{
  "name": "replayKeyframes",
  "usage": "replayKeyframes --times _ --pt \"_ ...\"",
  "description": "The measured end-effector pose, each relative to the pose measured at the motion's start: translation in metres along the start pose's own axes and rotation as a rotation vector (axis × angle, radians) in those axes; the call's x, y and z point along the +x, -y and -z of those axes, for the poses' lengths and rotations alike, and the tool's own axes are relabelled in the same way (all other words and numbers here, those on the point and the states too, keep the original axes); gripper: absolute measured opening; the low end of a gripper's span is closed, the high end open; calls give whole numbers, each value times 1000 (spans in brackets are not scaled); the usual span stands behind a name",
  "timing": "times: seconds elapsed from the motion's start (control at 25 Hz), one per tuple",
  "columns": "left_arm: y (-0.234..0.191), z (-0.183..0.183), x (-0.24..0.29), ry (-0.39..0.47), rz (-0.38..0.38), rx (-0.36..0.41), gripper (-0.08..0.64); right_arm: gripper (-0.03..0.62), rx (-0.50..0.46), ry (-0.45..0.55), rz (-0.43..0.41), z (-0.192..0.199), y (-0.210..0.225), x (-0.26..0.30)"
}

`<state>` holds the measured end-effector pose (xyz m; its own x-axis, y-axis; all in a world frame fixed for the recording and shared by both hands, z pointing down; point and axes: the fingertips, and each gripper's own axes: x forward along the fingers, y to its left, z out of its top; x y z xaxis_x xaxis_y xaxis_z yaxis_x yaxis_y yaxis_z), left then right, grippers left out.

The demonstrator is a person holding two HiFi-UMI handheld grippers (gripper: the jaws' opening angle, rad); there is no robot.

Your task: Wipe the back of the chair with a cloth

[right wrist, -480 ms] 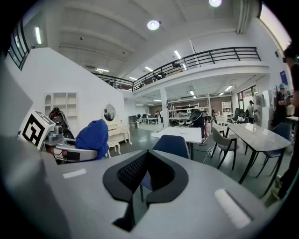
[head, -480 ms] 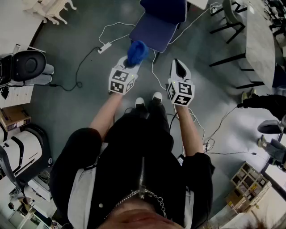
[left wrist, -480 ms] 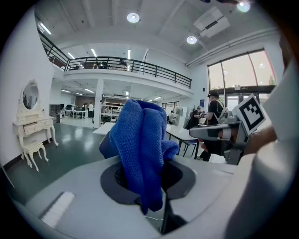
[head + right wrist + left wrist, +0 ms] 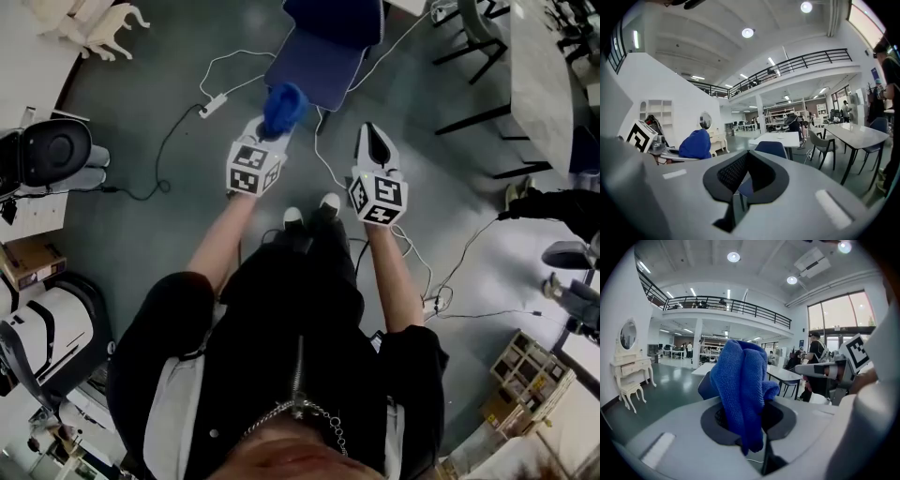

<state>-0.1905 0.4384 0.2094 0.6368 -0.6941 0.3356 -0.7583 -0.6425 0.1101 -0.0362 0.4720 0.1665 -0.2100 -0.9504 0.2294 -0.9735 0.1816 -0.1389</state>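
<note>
In the head view a dark blue chair [image 4: 323, 47] stands on the grey floor ahead of the person's feet; its back runs off the top edge. My left gripper [image 4: 271, 127] is shut on a bunched blue cloth [image 4: 282, 106], held just short of the seat's front left edge. The cloth [image 4: 740, 385] stands up between the jaws in the left gripper view. My right gripper [image 4: 374, 138] hovers right of the seat, its jaws together and empty. In the right gripper view the chair [image 4: 770, 149] shows beyond the jaws, with the cloth [image 4: 696, 144] at the left.
White cables and a power strip [image 4: 208, 105] lie on the floor beside the chair. A long white table [image 4: 548, 84] with black chairs fills the right. A black office chair [image 4: 56, 145] and a cardboard box [image 4: 33, 258] are at the left. People stand by the tables.
Both grippers and the chair sit slightly higher and further left in the head view. The cloth stays held.
</note>
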Motion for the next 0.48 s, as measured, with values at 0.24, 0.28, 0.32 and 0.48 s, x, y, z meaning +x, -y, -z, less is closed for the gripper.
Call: replayKeyframes --times 0.24,0.28,0.32,0.48 --pt "-7 -6 39 -28 -1 18 80 3 31 -10 28 -1 21 16" --pt "-11 -8 46 -26 -4 22 80 3 43 -6 29 -1 24 20" --pt "-15 -11 53 -25 -6 25 80 3 53 -4 27 -2 27 25" --pt "-27 -23 89 -27 7 22 80 3 71 -6 7 -3 47 56"
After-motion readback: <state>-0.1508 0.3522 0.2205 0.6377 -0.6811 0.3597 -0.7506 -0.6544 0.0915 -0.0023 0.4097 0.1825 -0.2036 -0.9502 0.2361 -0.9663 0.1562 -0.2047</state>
